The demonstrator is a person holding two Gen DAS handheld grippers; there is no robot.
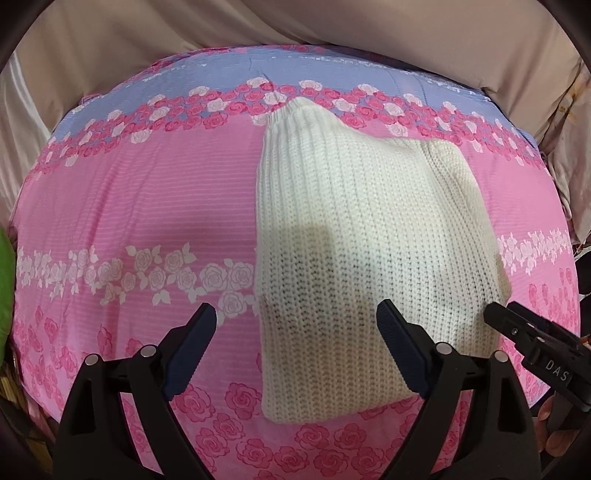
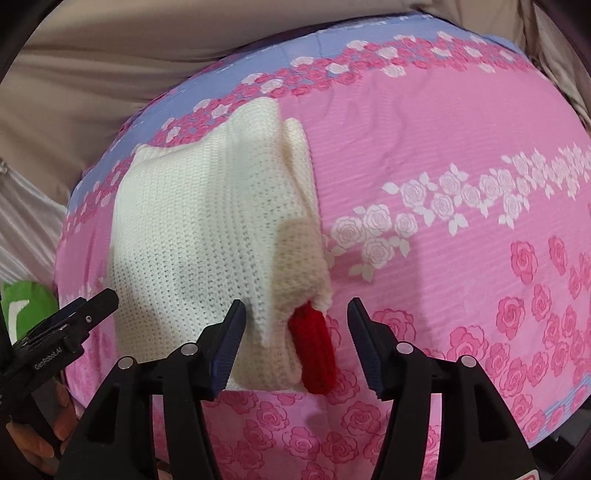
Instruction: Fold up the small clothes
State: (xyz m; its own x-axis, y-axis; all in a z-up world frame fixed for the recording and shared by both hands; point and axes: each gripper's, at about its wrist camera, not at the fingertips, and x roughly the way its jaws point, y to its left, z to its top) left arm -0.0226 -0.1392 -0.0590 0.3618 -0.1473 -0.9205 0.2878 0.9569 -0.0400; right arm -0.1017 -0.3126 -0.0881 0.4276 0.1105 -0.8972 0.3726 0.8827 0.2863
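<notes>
A small white knitted garment (image 1: 354,236) lies folded on a pink rose-patterned cloth (image 1: 147,206). In the right wrist view the garment (image 2: 207,236) shows a red knitted piece (image 2: 314,354) sticking out at its near right edge. My left gripper (image 1: 297,314) is open and empty, just above the garment's near left edge. My right gripper (image 2: 295,310) is open and empty, its jaws standing either side of the near corner and the red piece. The right gripper also shows at the right in the left wrist view (image 1: 532,332), and the left gripper at the left in the right wrist view (image 2: 66,325).
The patterned cloth (image 2: 443,166) covers a rounded raised surface with a blue band (image 1: 295,70) at the far side. Beige fabric (image 1: 258,26) hangs behind it. Something green (image 2: 26,299) lies off the left edge.
</notes>
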